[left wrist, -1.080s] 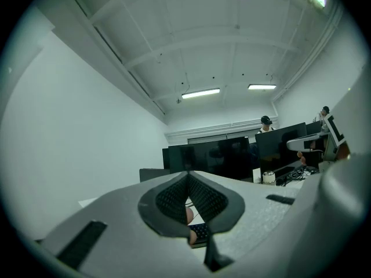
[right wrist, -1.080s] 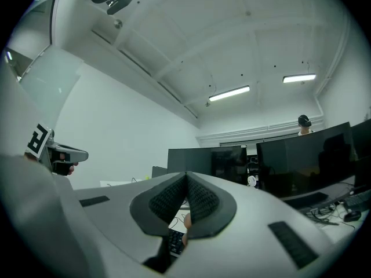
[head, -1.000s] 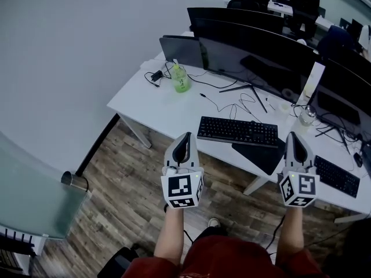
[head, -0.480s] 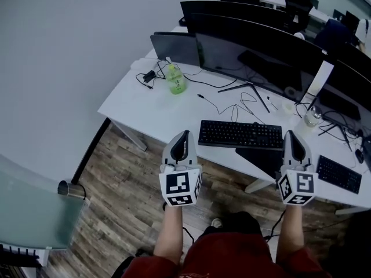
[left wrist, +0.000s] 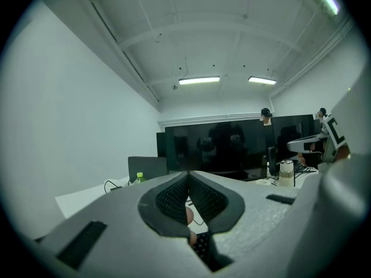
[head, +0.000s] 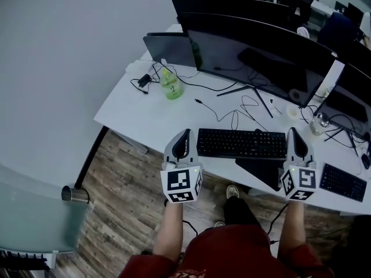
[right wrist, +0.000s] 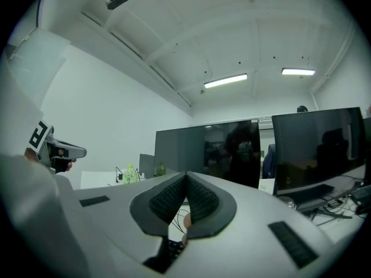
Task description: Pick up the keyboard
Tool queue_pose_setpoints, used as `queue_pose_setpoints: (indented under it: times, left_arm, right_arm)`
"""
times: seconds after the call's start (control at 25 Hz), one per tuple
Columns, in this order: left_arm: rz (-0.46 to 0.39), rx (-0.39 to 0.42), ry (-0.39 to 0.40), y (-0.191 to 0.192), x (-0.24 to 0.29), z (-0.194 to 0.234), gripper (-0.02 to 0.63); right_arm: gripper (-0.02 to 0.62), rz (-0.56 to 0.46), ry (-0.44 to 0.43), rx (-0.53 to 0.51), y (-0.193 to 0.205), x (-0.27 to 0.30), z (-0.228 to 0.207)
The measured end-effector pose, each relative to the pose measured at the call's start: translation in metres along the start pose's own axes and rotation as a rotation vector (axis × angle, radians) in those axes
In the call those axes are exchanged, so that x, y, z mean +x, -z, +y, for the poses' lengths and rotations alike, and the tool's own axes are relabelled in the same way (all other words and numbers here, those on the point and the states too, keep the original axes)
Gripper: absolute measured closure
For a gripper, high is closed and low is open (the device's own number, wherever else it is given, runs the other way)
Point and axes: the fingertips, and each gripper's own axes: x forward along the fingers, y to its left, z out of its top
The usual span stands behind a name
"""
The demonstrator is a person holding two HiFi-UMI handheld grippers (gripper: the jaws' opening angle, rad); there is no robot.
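- Head view: the keyboard [head: 240, 143] lies flat near the front edge of the white desk [head: 139, 112], in the middle of the frame, below the big dark monitor [head: 255, 51]. The left gripper [head: 185, 133] sits just off its left end and the right gripper [head: 293, 131] just off its right end. With one at each end, I take this as lining up to lift the keyboard from both sides. Neither touches it. A green bottle [head: 170, 86] stands well apart at upper left, out of the way.
- Left gripper view: the jaws are pressed together at the centre of the frame with nothing between them. A sliver of black keys shows low in the gap beneath them, so the keyboard is ahead and lower.
- Right gripper view: these jaws are likewise closed and empty. The dark patch under them is probably the keyboard's corner, though it is too small to be sure. Both pairs will likely have to part before any grip.
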Motion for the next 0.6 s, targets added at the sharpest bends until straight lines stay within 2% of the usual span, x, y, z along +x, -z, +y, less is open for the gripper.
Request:
queue_pose_setpoints:
  times: [0.2,0.6]
  left_arm:
    - [0.049,0.007,-0.011,0.020,0.044,0.001,0.598]
    - [0.243,-0.035,-0.003,0.089,0.097,-0.005,0.598]
  right_arm:
    - [0.597,0.037,0.011,-0.004,0.017,0.038,-0.024]
    - [0.597,0.189,0.016,0.022,0.085,0.083,-0.050]
